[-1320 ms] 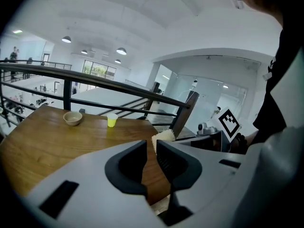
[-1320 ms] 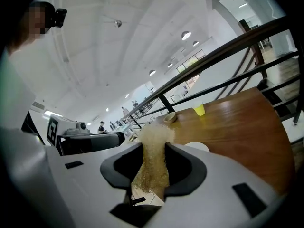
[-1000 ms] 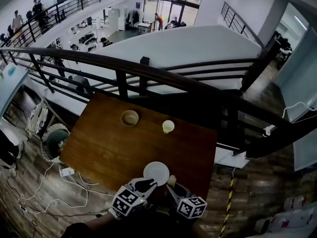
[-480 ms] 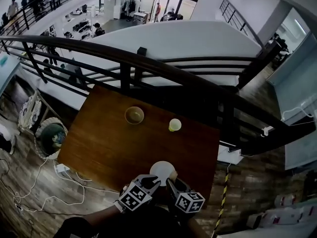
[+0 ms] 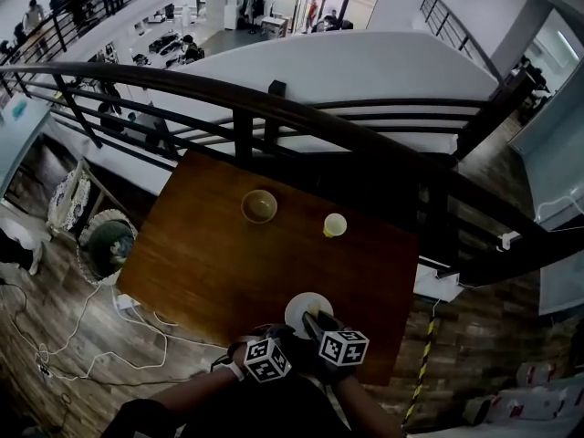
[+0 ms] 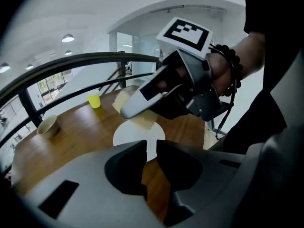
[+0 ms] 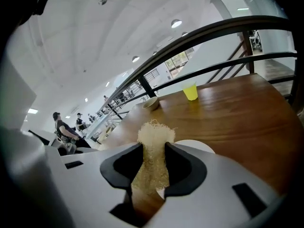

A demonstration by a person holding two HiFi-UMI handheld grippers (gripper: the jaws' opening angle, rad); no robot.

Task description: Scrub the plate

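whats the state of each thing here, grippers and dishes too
left gripper: jaws nearly together on the plate's near rim
right gripper: shut on the scrub pad
scrub pad: clamped, frayed end sticking out over the plate
plate: flat on the table, face up
bowl: upright, looks empty
yellow cup: upright, contents not visible

"What is everything resting on?"

"A brown wooden table (image 5: 201,263), with its far side against a dark railing (image 5: 239,108)."

"And what lies on it?"

"Three things. A tan bowl (image 5: 259,206) sits toward the far side, and a yellow cup (image 5: 334,225) stands to its right, apart from it. Both are upright. A white plate (image 5: 297,307) lies at the near edge, well apart from both."
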